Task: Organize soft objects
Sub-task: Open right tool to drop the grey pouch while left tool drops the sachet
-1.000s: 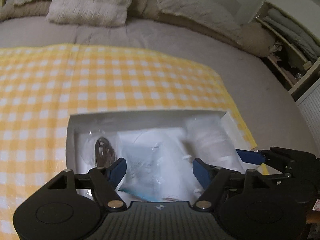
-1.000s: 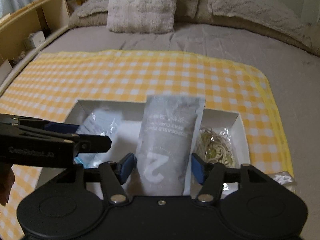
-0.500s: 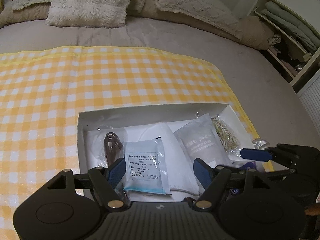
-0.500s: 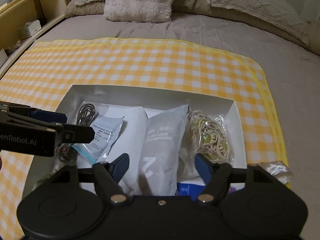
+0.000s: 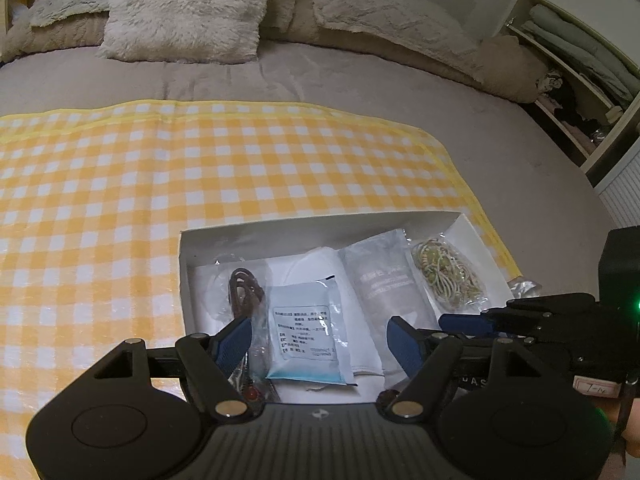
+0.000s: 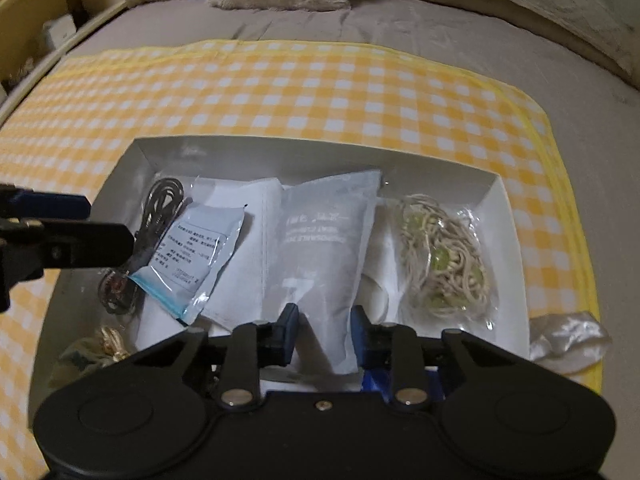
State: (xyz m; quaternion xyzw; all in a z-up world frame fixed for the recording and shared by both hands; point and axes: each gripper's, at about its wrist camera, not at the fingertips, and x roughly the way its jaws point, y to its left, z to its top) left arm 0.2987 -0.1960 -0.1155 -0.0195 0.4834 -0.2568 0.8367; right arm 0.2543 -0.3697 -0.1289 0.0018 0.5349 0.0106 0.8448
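A white box (image 6: 508,216) lies on a yellow checked cloth (image 6: 280,92) on the bed. It holds a grey pouch (image 6: 324,248), a blue-edged mask packet (image 6: 192,256), a dark cable in a bag (image 6: 160,200) and a bag of beige bands (image 6: 444,252). My right gripper (image 6: 325,330) is above the near end of the grey pouch, its jaws narrowed on either side of it. My left gripper (image 5: 320,340) is open and empty above the mask packet (image 5: 304,336).
A crumpled clear wrapper (image 6: 568,340) lies right of the box. Fluffy pillows (image 5: 184,8) line the head of the bed. Shelves (image 5: 580,80) stand on the right and a wooden shelf (image 6: 48,28) on the left.
The grey pouch, held upright a second ago, now lies flat in the box. Both grippers have pulled back and up. The right jaws have narrowed.
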